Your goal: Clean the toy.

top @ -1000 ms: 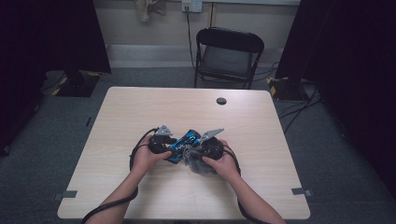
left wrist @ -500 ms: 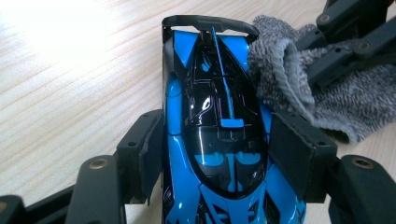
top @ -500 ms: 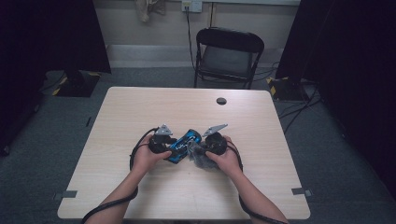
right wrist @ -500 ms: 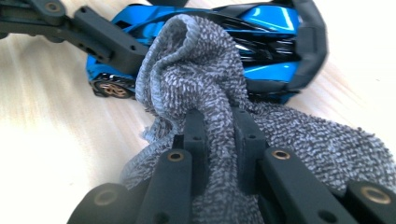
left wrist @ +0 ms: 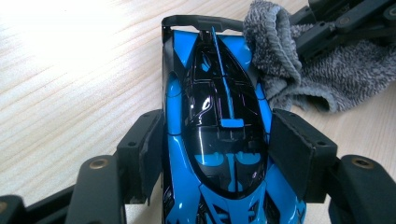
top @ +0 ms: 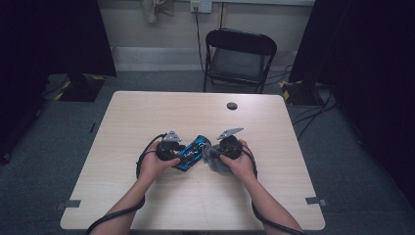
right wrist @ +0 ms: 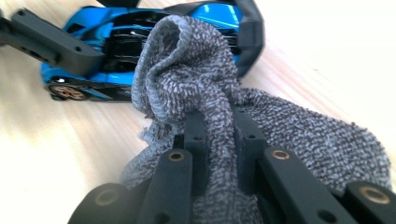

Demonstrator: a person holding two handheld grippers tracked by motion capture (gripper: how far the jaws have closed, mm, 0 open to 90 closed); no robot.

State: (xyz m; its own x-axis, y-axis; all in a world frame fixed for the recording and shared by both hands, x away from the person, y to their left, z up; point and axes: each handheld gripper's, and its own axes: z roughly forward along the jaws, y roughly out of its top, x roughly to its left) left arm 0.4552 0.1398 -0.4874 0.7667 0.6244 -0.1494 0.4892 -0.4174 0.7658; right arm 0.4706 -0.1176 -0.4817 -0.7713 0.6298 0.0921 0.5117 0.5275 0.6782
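Here, from the high view, a pale wood-grain desk [top: 147,112] stands on grey carpet, with a black folding chair [top: 238,58] beyond its far edge and a small dark round disc [top: 232,105] on the desk well beyond the blue toy car [top: 192,153]. The car lies near the desk's middle between both hands; the left tool [top: 177,150] clamps it, and the right tool [top: 219,154] sits just beside it with a grey cloth [top: 214,164].

In the left gripper view, the jaws press both flanks of the car [left wrist: 219,126]; the cloth [left wrist: 299,70] touches its far end.

In the right gripper view, the jaws pinch a fold of cloth [right wrist: 196,88] tight, bunched against the car [right wrist: 112,42].
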